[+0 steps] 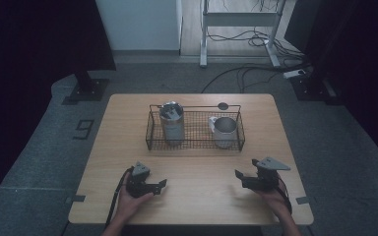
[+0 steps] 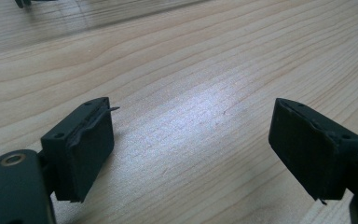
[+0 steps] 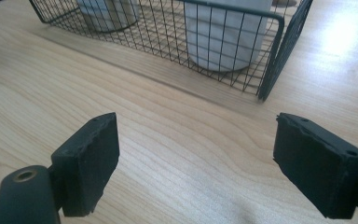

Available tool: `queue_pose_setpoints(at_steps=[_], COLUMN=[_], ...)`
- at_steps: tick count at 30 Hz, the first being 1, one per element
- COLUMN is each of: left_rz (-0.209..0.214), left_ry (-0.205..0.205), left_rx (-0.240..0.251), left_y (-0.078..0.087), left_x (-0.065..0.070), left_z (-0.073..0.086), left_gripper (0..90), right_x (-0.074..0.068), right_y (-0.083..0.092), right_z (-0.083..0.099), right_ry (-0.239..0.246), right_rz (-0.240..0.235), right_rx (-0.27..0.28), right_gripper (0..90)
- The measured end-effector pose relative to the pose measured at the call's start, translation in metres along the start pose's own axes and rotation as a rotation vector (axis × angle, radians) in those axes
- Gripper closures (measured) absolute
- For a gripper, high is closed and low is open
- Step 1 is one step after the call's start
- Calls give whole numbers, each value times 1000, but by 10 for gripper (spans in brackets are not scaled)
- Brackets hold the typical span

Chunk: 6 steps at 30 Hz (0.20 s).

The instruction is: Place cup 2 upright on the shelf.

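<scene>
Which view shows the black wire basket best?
The high view: the whole black wire basket shows on the wooden table, holding the tall metal canister and the white mug. The right gripper view shows its near wall and one corner. The left gripper view catches a dark edge at its top.

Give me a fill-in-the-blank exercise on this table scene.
1. The wire basket holds ____ containers.
2. In the high view, the mug stands to the ____ of the metal canister.
3. The left gripper and the right gripper both have their jaws ____, with nothing between them.
Missing words: two; right; open.
</scene>
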<state>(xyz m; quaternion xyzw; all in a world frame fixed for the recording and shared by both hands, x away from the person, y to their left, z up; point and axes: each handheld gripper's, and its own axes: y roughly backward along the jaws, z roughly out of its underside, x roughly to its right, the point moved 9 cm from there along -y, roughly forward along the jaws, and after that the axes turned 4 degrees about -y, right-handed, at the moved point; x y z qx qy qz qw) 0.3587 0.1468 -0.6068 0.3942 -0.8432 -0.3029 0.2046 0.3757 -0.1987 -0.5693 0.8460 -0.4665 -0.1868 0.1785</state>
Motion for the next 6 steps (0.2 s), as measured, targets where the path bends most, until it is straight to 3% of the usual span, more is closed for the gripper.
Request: queue_pose_setpoints(at_steps=[6], left_rz=[0], left_ry=[-1], left_rx=[1], left_y=[0], left_x=[1], left_z=[0], left_gripper=[145], right_x=[-1], right_y=[-1], right_z=[2], right_ry=[7], right_rz=[6], right_rx=[-6], right_gripper=[142])
